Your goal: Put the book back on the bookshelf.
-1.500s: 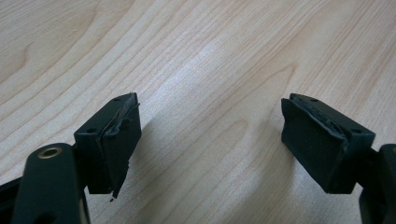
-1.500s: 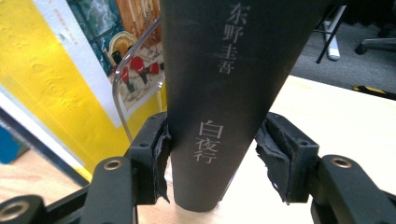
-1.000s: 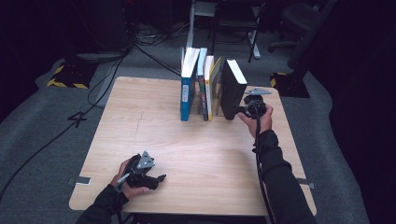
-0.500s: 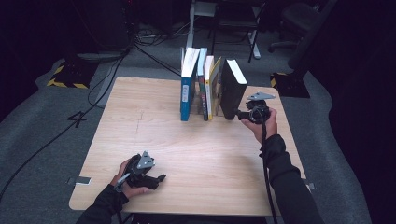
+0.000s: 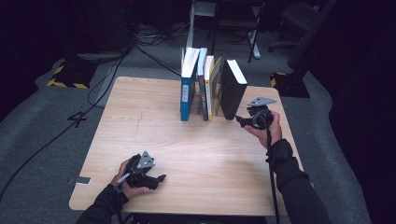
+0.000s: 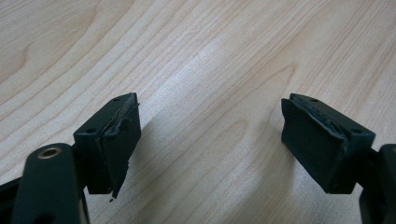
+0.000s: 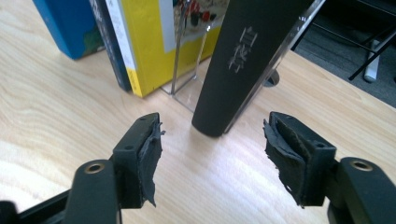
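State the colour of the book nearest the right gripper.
Black book with pale spine lettering; clearest in the right gripper view.

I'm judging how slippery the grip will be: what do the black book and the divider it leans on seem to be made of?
The black book looks matte, likely coated paper or cloth: dull surface, pale printed characters on the spine. The divider looks like clear glossy acrylic or similar plastic: the yellow book shows through it, and its edges glint.
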Demonstrator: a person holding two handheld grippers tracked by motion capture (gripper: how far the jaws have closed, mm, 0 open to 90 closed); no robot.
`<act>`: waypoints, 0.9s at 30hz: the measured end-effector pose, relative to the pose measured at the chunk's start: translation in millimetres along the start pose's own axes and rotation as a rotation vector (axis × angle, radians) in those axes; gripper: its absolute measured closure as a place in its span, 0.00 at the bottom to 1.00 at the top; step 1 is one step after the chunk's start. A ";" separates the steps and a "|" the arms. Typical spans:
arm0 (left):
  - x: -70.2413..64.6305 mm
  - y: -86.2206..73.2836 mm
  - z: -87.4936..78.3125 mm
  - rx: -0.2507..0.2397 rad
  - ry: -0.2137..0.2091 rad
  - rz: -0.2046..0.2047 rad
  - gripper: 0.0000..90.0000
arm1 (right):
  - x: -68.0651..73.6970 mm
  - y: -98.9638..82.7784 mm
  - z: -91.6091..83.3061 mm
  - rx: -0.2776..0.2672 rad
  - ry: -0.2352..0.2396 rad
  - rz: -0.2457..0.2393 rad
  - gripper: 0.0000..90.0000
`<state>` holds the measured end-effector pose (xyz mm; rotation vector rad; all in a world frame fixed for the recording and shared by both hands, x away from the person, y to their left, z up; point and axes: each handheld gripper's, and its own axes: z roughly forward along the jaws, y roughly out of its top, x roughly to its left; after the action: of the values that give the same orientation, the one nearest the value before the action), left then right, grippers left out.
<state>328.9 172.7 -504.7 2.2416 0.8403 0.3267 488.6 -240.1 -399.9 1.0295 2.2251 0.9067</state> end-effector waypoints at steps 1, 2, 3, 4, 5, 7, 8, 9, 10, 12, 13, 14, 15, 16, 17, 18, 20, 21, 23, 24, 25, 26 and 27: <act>0.0 0.0 0.0 0.000 0.000 0.000 0.22 | 0.1 -1.3 -1.0 0.007 0.008 -0.001 0.39; 0.0 0.0 0.0 0.000 0.000 0.000 0.22 | 0.0 -2.5 -2.1 0.011 0.017 -0.006 0.39; 0.0 0.0 0.0 0.000 0.000 0.000 0.22 | 0.4 -4.0 -3.7 0.010 0.009 -0.015 0.39; 0.0 0.0 0.0 0.000 0.000 0.000 0.22 | 0.4 -4.9 -5.3 0.013 0.005 -0.019 0.38; 0.0 0.0 0.0 0.000 0.000 0.000 0.22 | 0.0 -5.9 -6.5 0.016 0.009 -0.022 0.38; 0.0 0.0 0.0 0.000 0.001 0.000 0.22 | -0.9 -7.7 -10.5 0.023 0.018 -0.020 0.37; 0.0 0.0 0.0 0.000 0.001 0.000 0.22 | -0.8 -8.4 -12.3 0.021 0.019 -0.027 0.37; 0.0 0.0 0.0 0.000 0.001 0.000 0.22 | -0.3 -9.1 -13.9 0.020 0.019 -0.032 0.37; 0.0 0.0 0.0 0.000 0.000 -0.001 0.22 | -0.3 -9.1 -13.9 0.020 0.019 -0.032 0.37; 0.0 0.0 0.0 0.000 0.000 0.000 0.22 | 1.4 -11.3 -17.5 0.037 0.014 -0.057 0.37; 0.0 0.0 0.0 0.000 0.001 0.000 0.22 | 1.9 -12.4 -19.0 0.038 0.020 -0.063 0.36; 0.0 0.0 0.1 0.000 0.000 0.000 0.22 | 2.6 -13.4 -20.5 0.038 0.019 -0.072 0.36; 0.0 0.0 0.0 0.000 0.000 0.000 0.22 | 3.1 -14.5 -22.2 0.038 0.017 -0.079 0.36; 0.0 0.0 0.0 0.000 0.000 0.000 0.22 | 3.7 -16.1 -24.5 0.035 0.026 -0.082 0.36; 0.0 0.0 0.0 0.000 0.001 0.001 0.22 | 4.7 -17.3 -26.2 0.034 0.027 -0.085 0.36; 0.0 0.0 0.0 0.000 0.000 0.000 0.22 | 5.4 -18.5 -27.7 0.038 0.029 -0.093 0.36; 0.0 0.0 0.0 0.000 0.001 0.000 0.22 | 6.8 -20.9 -30.4 0.036 0.030 -0.107 0.35; 0.0 0.0 0.0 0.000 0.001 0.000 0.22 | 6.8 -20.9 -30.4 0.036 0.030 -0.107 0.35; -0.1 0.0 -0.1 0.000 0.002 0.001 0.22 | 7.9 -23.9 -33.0 0.040 0.029 -0.116 0.35; -0.1 0.0 -0.1 0.000 0.002 0.000 0.22 | 8.2 -25.5 -33.9 0.039 0.033 -0.114 0.35; -0.1 0.0 -0.1 0.000 0.002 0.000 0.22 | 8.3 -27.2 -34.9 0.040 0.035 -0.120 0.35; -0.1 0.0 -0.1 0.000 0.002 0.001 0.22 | 8.9 -28.8 -35.8 0.042 0.036 -0.122 0.35; -0.1 0.0 -0.1 0.000 0.002 0.000 0.22 | 9.7 -31.3 -36.7 0.050 0.036 -0.131 0.36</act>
<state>328.8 172.6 -504.7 2.2422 0.8408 0.3287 443.9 -260.5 -401.5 0.8840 2.3254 0.8222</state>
